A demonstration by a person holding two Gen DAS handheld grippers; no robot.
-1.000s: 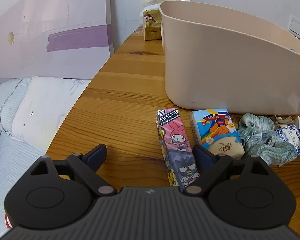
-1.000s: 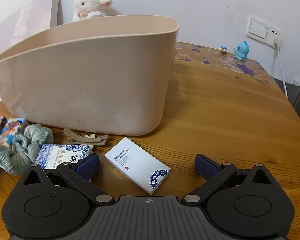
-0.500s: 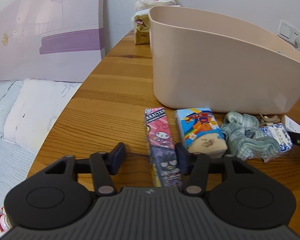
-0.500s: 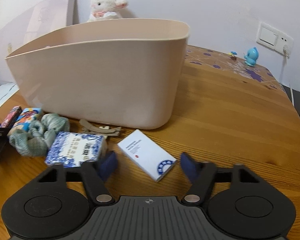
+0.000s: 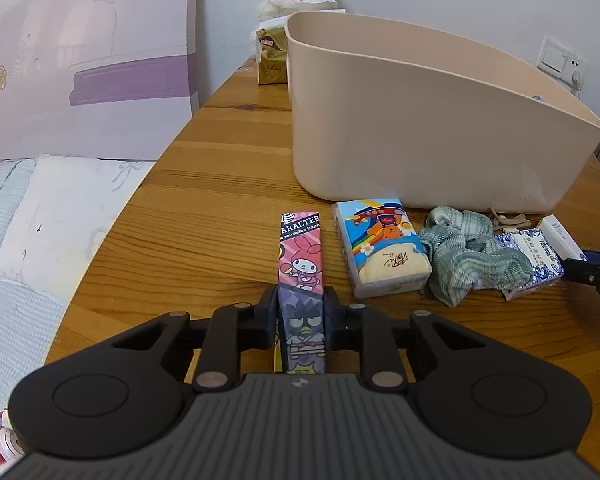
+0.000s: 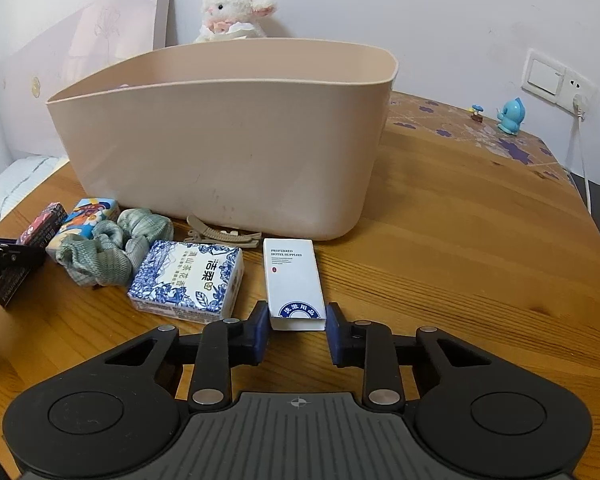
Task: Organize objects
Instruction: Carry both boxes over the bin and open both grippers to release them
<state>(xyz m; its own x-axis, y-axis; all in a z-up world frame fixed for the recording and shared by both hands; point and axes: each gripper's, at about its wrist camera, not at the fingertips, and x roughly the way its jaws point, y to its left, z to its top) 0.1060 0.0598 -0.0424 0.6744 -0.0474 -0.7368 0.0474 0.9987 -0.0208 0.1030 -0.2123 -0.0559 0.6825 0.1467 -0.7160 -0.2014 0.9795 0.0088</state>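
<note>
Gripping the cartoon box (image 5: 301, 276) near the table's (image 5: 204, 216) left edge, the left tool (image 5: 301, 312) is clamped. Right tool (image 6: 296, 330) brackets the white box (image 6: 294, 280), whether pinched cannot be told. Next judged: lifting both into the tub (image 6: 228, 152).

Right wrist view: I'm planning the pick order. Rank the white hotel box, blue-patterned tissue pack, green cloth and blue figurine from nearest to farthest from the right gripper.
1. White hotel box, between the right gripper fingers.
2. Blue-patterned tissue pack, just left.
3. Green cloth, farther left.
4. Blue figurine, far right, near the wall.
</note>
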